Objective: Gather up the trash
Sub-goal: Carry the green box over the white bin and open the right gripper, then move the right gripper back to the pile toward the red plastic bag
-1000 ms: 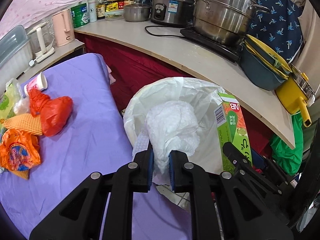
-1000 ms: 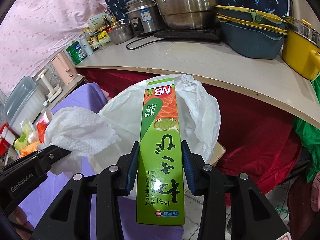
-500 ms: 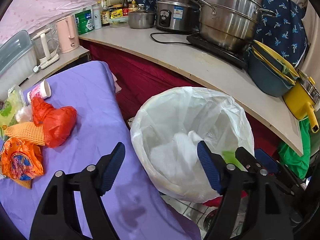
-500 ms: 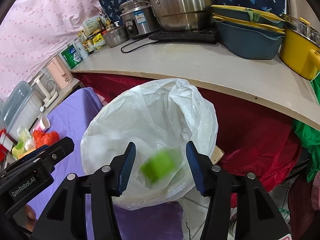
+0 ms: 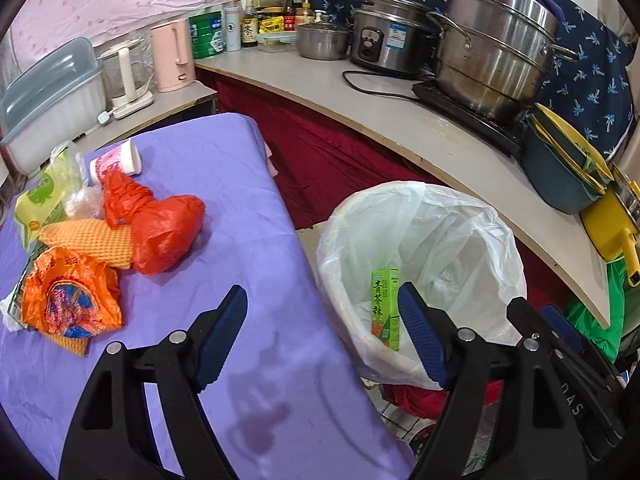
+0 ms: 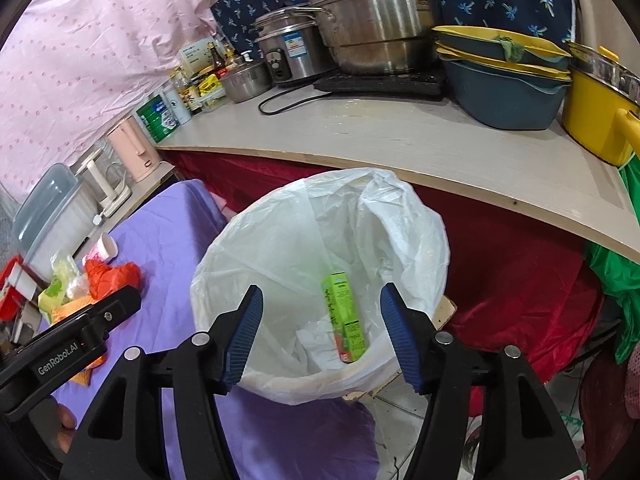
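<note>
Purple-clothed desk with white plastic-lined bin just beside its edge. Green cardboard carton now lying inside bin, released since a second ago, as was crumpled white paper; two items done. Left hand-held gripper apart, empty; right hand-held gripper opening, empty. Remaining on desk: red plastic bag, orange wrapper, pink paper cup. No obstruction seen.

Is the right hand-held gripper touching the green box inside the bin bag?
Apart. The right wrist view shows the right hand-held gripper opening, empty, above the green box lying deep inside.

Both your wrist views look steeply down, close over the white plastic-lined bin beside the purple-clothed table.
</note>
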### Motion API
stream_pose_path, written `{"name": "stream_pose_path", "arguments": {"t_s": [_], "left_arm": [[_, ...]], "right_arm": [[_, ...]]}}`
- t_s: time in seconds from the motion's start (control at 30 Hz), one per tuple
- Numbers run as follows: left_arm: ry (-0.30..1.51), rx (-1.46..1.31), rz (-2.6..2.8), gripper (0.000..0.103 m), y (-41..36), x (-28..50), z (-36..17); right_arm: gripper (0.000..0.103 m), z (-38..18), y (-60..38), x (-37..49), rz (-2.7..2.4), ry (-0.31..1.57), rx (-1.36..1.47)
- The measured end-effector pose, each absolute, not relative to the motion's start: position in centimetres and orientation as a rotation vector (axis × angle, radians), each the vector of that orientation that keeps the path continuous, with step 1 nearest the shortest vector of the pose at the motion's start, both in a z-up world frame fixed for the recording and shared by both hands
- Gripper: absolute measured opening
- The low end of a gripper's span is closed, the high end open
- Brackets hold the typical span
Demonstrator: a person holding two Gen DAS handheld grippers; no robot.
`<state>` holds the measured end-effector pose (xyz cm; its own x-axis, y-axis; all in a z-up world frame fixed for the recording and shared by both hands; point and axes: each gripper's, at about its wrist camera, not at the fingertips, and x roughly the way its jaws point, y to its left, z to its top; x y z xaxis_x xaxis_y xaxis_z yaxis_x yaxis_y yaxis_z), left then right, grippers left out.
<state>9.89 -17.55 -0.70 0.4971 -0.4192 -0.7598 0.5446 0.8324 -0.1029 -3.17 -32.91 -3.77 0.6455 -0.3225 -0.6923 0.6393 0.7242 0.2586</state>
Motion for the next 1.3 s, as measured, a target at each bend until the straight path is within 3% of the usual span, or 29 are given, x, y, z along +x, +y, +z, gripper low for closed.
{"name": "stream_pose_path", "arguments": {"t_s": [1.3], "left_arm": [[0.922, -0.081, -0.117, 0.081, 10.2, 16.2, -2.1]], "right_arm": [[0.062, -4.1, -11.6, 9.0, -0.198, 0.796, 0.307]]}}
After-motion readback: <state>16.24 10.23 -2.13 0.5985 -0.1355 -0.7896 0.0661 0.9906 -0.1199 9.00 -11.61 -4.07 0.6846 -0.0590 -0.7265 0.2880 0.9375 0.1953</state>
